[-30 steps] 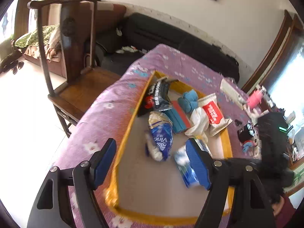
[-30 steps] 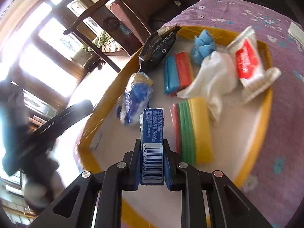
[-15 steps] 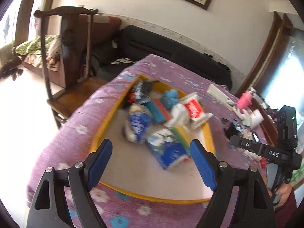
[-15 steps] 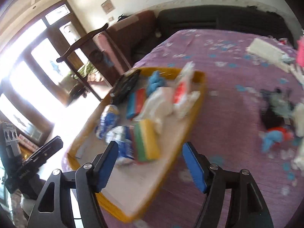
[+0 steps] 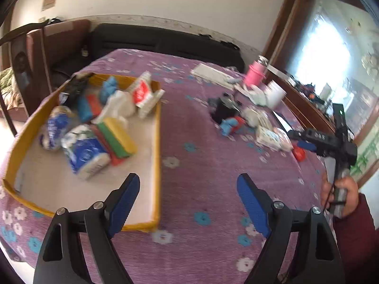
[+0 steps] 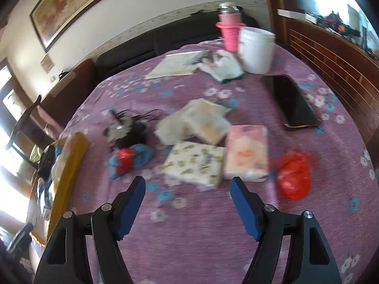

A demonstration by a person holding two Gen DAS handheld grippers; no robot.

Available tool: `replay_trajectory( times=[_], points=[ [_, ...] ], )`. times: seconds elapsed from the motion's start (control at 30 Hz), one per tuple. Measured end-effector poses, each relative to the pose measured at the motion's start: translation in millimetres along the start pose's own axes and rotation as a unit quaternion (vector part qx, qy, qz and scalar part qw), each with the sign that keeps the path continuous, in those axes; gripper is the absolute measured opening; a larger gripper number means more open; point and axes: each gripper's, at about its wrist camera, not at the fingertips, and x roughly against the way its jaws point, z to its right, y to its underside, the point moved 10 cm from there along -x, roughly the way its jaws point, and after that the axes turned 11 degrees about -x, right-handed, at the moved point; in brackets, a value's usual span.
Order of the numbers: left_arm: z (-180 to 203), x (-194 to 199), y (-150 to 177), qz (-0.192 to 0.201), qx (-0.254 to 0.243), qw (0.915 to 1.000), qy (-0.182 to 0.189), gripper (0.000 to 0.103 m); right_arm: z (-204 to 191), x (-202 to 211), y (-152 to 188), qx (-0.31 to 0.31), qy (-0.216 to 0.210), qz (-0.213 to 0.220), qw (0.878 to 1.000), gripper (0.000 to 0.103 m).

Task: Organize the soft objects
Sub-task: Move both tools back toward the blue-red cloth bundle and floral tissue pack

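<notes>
Both grippers are empty. The right gripper [image 6: 187,203] has just been opening; its jaws now stand wide apart with nothing between them, and it hangs over the purple flowered tabletop [image 6: 213,243], angled down at a cluster of soft packs that has not yet been gathered. Nearest, straight ahead of its fingertips, lies the yellow-patterned tissue pack [image 6: 195,163], with its long side running roughly across the gripper's line. The pink tissue pack [image 6: 246,152] touches it on the right, a red plastic bag [image 6: 293,175] sits further right, and a clear-wrapped pack [image 6: 199,120] lies behind. A blue and red bundle [image 6: 130,159] sits to the left, near the tray.

The left gripper [image 5: 187,203] is also spread open and empty, hovering over the near right corner of the yellow-rimmed tray [image 5: 157,165]. That tray already holds a blue tissue pack [image 5: 85,153], a stack of coloured sponges [image 5: 116,137] and other soft items.

The right hand [image 5: 341,191] is clearly the nearer one to the loose pile. I judge the yellow-patterned pack the likely next pick; its width looks close to the jaw spread, so turning the wrist to take it across the narrower side may help.
</notes>
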Motion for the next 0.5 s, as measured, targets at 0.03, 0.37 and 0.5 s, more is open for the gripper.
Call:
replay_trajectory(
  times=[0.03,0.37,0.5],
  points=[
    [5.8,-1.6,1.3,-0.003,-0.005,1.0000,0.003,0.083,6.1,-0.9,-2.0,-0.005,0.002,0.001,1.000,0.078],
    [11.5,-2.6,7.8,-0.017,-0.006,0.9998,-0.009,0.083,-24.6,-48.7,-14.9,0.055,0.020,-0.006,0.998,0.078],
    [6.3,-1.4,11.7,-0.022,0.000,0.9997,-0.014,0.083,-72.5,-62.7,-5.9,0.107,-0.008,-0.022,0.994,0.078]
  ],
)
